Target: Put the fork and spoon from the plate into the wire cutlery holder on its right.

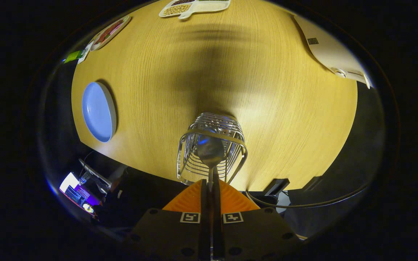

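My gripper (210,185) points down at the wooden table, and its orange fingers (191,199) are shut on the handle of a metal spoon (209,148). The spoon's bowl hangs just ahead of the fingertips, over the mouth of the wire cutlery holder (230,132). Whether the bowl is inside the rim or just above it I cannot tell. The holder stands upright near the table's near edge. The blue plate (98,110) lies well to the left of the holder, and its visible surface is bare.
A divided white tray with beans (191,7) sits at the far edge of the table (267,90). A plate of food (109,32) is at the far left. A white flat device (330,50) lies at the far right. Cables and a lit screen (76,194) are below the near edge.
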The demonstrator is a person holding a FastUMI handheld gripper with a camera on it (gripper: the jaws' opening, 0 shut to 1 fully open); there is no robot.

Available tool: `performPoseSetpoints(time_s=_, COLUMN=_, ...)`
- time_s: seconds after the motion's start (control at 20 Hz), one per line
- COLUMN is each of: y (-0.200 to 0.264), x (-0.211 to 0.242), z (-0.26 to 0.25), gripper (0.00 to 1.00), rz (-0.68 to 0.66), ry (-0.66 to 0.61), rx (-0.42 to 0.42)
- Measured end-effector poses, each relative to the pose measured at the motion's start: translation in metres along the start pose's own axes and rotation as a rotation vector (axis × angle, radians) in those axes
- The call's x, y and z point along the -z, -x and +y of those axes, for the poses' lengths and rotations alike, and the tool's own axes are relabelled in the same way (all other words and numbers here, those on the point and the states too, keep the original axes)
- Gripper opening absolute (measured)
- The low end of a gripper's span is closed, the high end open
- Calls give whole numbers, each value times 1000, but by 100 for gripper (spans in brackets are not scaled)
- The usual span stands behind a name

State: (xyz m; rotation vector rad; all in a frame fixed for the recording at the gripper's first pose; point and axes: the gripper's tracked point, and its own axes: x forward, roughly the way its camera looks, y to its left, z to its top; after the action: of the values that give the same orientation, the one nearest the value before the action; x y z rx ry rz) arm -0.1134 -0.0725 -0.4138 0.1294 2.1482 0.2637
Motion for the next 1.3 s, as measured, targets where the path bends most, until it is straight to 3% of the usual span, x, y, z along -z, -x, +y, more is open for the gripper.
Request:
performPoseSetpoints(time_s=0.25, y=-2, x=-12, z=1, gripper=11, rz=-5, ry=-10, rx=-14)
performPoseSetpoints(time_s=0.35, y=2, x=-12, z=0, gripper=17, rz=-36, ry=1, rx=-21)
performPoseSetpoints(time_s=0.45, y=8, x=-17, z=3, gripper=31, rz=-107, ry=7, rx=-48)
performPoseSetpoints(time_s=0.7, y=39, x=-20, z=2, gripper=91, rz=-391, ry=15, rx=-101)
performPoseSetpoints(time_s=0.9, y=80, x=-22, z=-2, gripper=99, rz=-671, ry=26, rx=-103)
performPoseSetpoints(time_s=1.3, y=191, x=2, z=-7, gripper=100, rz=-1265, ry=84, rx=-81)
